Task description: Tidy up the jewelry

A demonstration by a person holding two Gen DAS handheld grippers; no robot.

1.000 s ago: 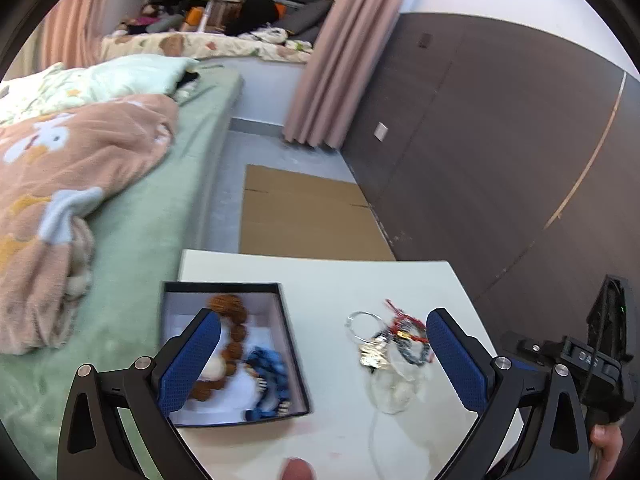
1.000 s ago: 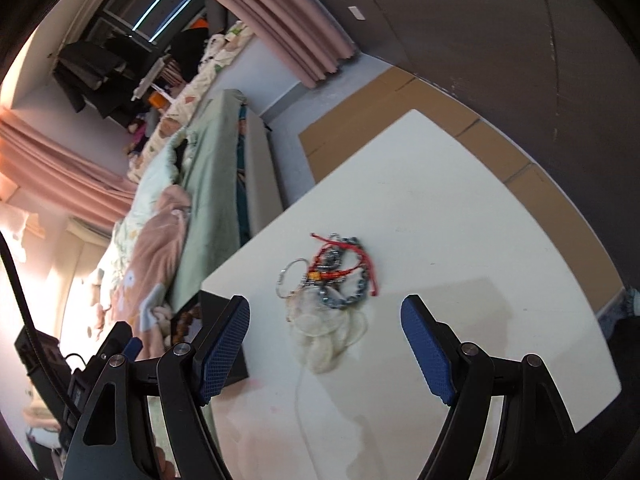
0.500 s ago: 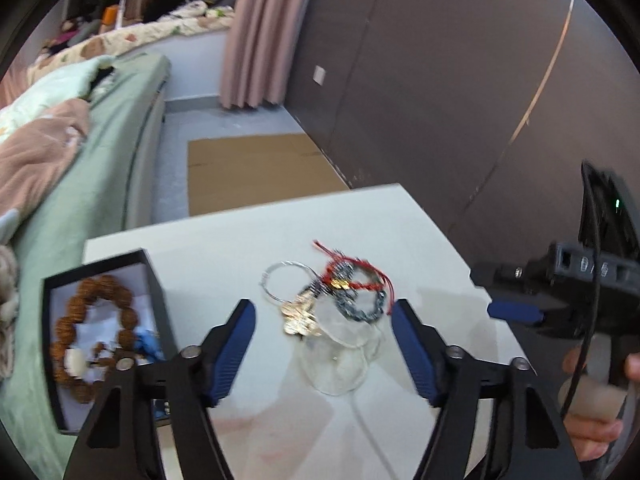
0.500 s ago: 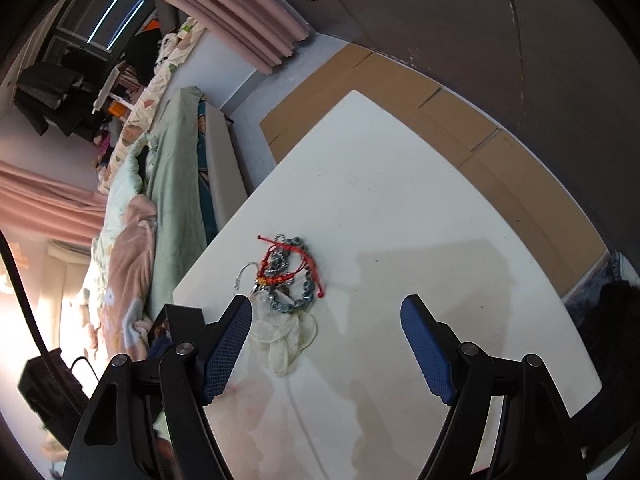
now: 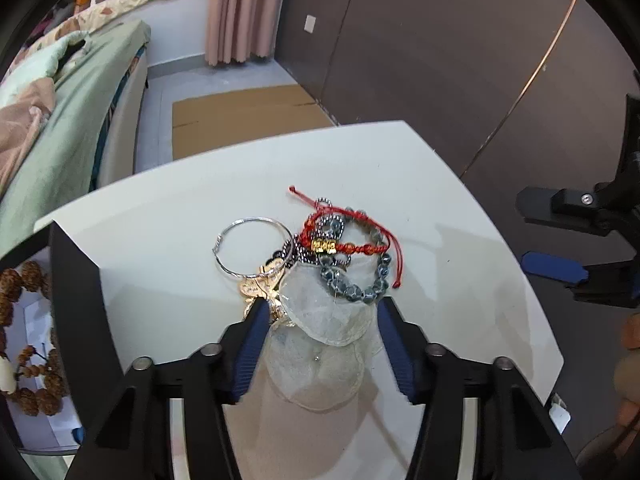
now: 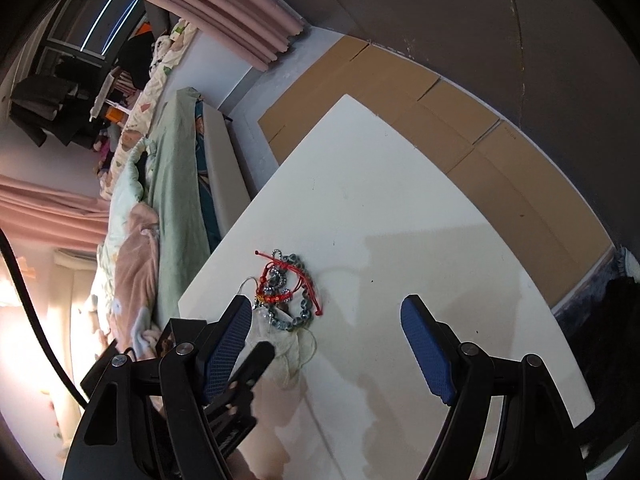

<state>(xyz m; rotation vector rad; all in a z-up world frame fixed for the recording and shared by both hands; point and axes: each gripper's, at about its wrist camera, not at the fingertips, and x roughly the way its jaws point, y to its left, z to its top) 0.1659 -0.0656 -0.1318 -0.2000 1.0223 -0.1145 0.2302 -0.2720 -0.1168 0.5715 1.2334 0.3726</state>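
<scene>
A jewelry pile lies mid-table: a silver hoop (image 5: pixel 252 246), a red cord bracelet (image 5: pixel 352 240), a grey bead bracelet (image 5: pixel 360 290), a gold piece (image 5: pixel 256 290) and a sheer white pouch (image 5: pixel 324 312). My left gripper (image 5: pixel 322 316) is open, its fingers on either side of the pouch's near part. A black box (image 5: pixel 76 280) at the left holds brown bead bracelets (image 5: pixel 24 280). My right gripper (image 6: pixel 326 330) is open above the table, right of the pile (image 6: pixel 286 292).
The white table (image 5: pixel 460 280) has its far edge near brown cardboard (image 5: pixel 244 114) on the floor. A bed with green and pink bedding (image 5: pixel 60 120) runs along the left. A dark wall panel (image 5: pixel 440 60) stands behind at the right.
My left gripper swung right from the box to the jewelry pile and closed in around the pouch. The right gripper's view shifted so the pile sits lower left.
</scene>
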